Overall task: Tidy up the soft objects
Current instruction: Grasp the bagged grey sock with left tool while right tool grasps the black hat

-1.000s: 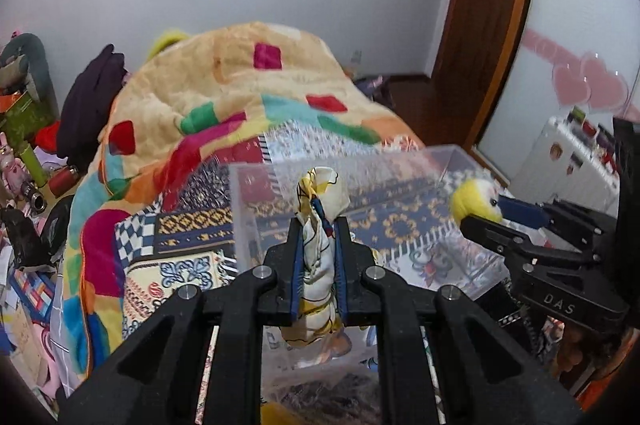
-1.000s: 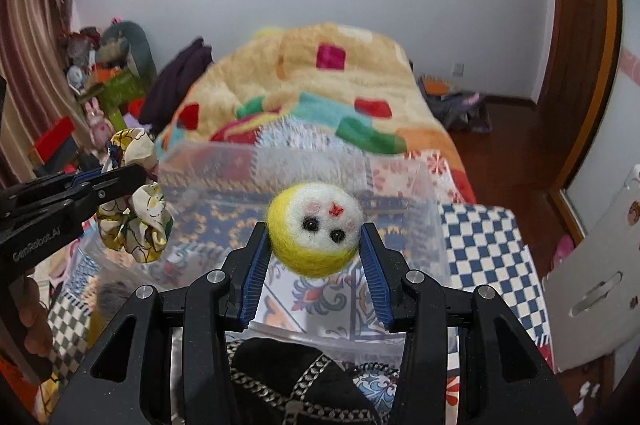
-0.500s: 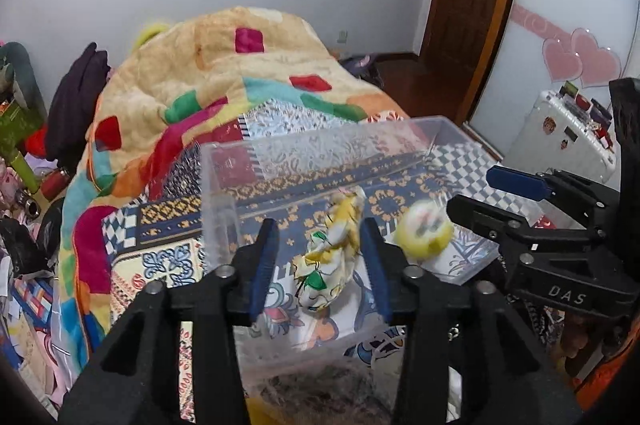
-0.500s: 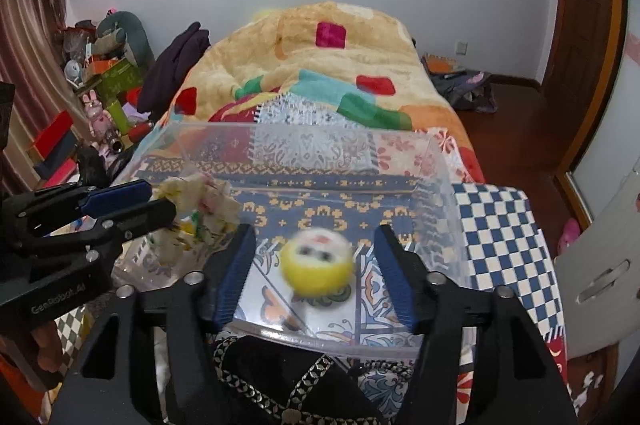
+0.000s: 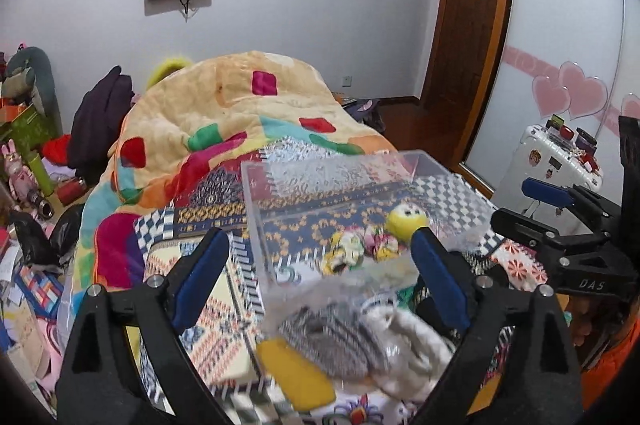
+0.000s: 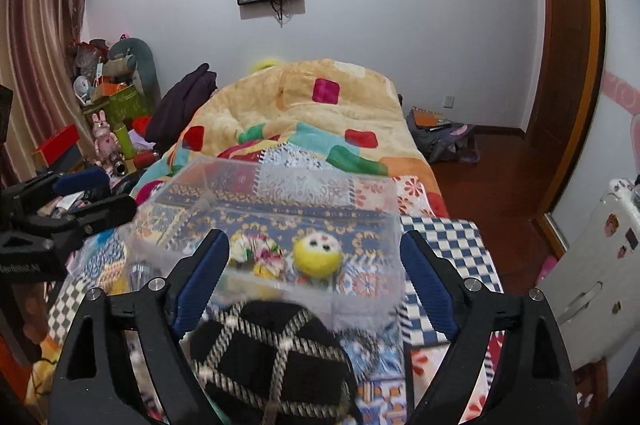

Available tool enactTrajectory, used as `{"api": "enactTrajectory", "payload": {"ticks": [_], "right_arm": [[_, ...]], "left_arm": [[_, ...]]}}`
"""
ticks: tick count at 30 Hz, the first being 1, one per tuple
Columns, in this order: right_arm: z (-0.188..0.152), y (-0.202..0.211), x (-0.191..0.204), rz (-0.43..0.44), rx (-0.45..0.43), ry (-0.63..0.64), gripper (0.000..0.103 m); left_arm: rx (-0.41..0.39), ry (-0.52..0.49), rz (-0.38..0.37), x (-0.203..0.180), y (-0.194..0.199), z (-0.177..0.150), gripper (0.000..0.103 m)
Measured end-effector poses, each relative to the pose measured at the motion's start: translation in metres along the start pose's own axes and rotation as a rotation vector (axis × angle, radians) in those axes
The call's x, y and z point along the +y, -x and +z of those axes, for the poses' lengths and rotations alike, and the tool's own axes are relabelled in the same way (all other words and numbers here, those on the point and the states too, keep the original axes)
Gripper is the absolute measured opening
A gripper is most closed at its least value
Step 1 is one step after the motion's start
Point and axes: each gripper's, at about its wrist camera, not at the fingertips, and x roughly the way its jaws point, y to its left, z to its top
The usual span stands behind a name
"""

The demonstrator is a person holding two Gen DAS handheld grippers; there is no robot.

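— Both toys have dropped: a second ago the left gripper [image 5: 320,261] pinched the patterned scrunchie [image 5: 362,251] and the right gripper [image 6: 314,263] squeezed the yellow felt ball [image 6: 317,255]. Now each one stands spread wide with nothing between its blue pads.

— Where did they land?

— Inside the clear plastic bin [image 5: 260,221], just ahead of both grippers. The scrunchie lies on the bin floor, and the ball sits right beside it, on the right gripper's side, face up. From the right gripper's camera you see them through the near wall, scrunchie [image 6: 256,253] toward its left finger, ball more to the middle.

— What else is close?

— Right under the left gripper, nearer than the bin, there's a grey striped knit piece [image 5: 336,337] next to a cream woolly one [image 5: 408,345] and something yellow [image 5: 296,377], all blurred. Under the right gripper sits a black knit item with pale rope lines [image 6: 272,357], partly covering the bin's near edge.

— And behind?

— The bin rests on a patchwork bedspread [image 6: 448,237]; beyond it a heaped orange quilt [image 5: 240,113] with coloured squares. Each gripper shows at the other's side, apart from the bin.
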Motion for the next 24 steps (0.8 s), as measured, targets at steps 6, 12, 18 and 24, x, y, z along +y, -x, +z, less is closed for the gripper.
{"api": "enactTrajectory", "payload": {"ticks": [6,12,18,24], "right_arm": [[-0.027,-0.009,-0.004,0.008,0.077,-0.033,0.087],[-0.047,-0.021,0.001,0.059,0.142,-0.048,0.086],[-0.054,-0.029,0.008,0.074,0.168,-0.02,0.066],[-0.059,-0.025,0.003,0.074,0.158,-0.034,0.045]], "left_arm": [[0.063,0.013,-0.013,-0.004,-0.003,-0.032,0.093],[0.112,0.049,-0.013,-0.009,-0.019,-0.052,0.093],[0.136,0.05,-0.009,-0.011,-0.031,-0.061,0.071],[0.132,0.06,-0.018,-0.009,-0.03,-0.066,0.052]]}}
